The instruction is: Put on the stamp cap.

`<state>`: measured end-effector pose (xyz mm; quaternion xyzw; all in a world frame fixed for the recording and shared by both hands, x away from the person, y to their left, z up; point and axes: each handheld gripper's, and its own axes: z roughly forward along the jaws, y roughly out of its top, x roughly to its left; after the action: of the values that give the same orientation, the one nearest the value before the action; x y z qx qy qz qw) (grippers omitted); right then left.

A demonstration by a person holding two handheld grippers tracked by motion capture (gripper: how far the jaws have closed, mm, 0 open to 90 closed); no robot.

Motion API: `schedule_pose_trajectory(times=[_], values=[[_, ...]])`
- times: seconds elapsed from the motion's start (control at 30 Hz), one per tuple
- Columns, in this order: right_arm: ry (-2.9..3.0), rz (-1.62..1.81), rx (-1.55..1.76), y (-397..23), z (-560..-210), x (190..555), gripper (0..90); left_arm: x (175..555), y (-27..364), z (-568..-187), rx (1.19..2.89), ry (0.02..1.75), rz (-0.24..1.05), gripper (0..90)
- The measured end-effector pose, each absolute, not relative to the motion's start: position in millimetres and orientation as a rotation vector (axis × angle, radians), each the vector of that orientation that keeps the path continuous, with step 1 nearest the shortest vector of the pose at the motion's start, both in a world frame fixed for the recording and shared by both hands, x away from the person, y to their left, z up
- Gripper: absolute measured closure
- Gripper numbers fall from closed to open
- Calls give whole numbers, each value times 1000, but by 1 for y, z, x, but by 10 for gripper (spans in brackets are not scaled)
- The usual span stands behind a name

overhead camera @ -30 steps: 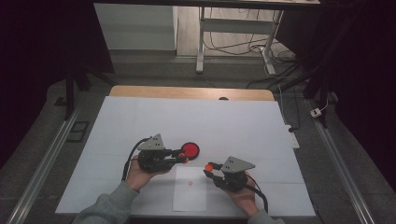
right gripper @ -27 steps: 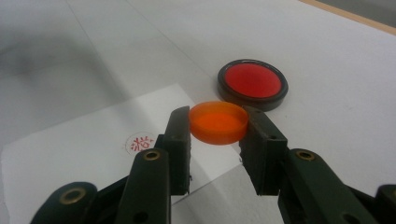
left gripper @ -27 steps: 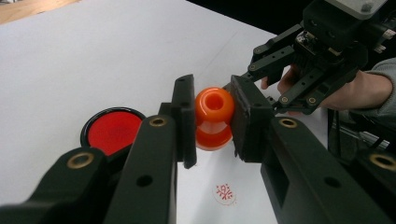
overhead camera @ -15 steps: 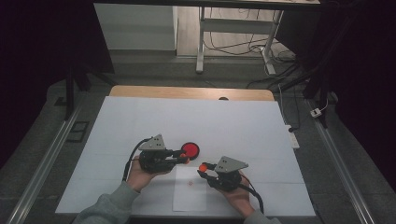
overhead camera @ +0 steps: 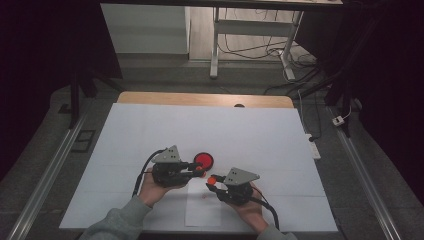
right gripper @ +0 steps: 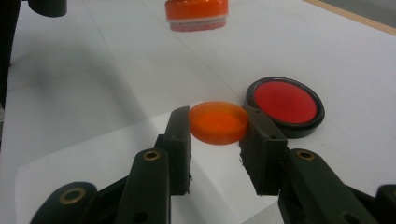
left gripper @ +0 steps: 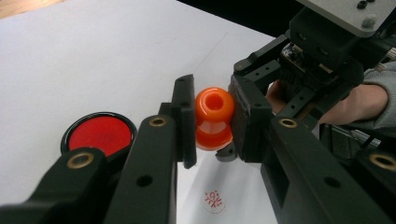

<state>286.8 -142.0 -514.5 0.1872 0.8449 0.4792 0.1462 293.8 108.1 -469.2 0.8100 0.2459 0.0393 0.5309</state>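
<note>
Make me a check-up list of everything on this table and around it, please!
Surface: white table, wooden strip along its far edge; a paper sheet bearing a red stamp mark.
Job's things: orange stamp; orange cap, off the stamp; round red ink pad, open, on the table.
Clutter: nothing seen.
Grippers: left gripper shut on the stamp; right gripper shut on the cap.
Cables: one trails from each gripper; more lie on the floor beyond the table.
Surroundings: dark room, metal rails at both sides, a white frame behind.
</note>
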Motion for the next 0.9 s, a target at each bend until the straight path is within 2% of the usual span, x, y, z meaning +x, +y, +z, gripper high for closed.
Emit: schedule_pose_trajectory(times=[0.9], values=[[2424, 1439, 500, -128, -511, 284, 637, 292, 98, -472, 1948, 568, 80, 724]])
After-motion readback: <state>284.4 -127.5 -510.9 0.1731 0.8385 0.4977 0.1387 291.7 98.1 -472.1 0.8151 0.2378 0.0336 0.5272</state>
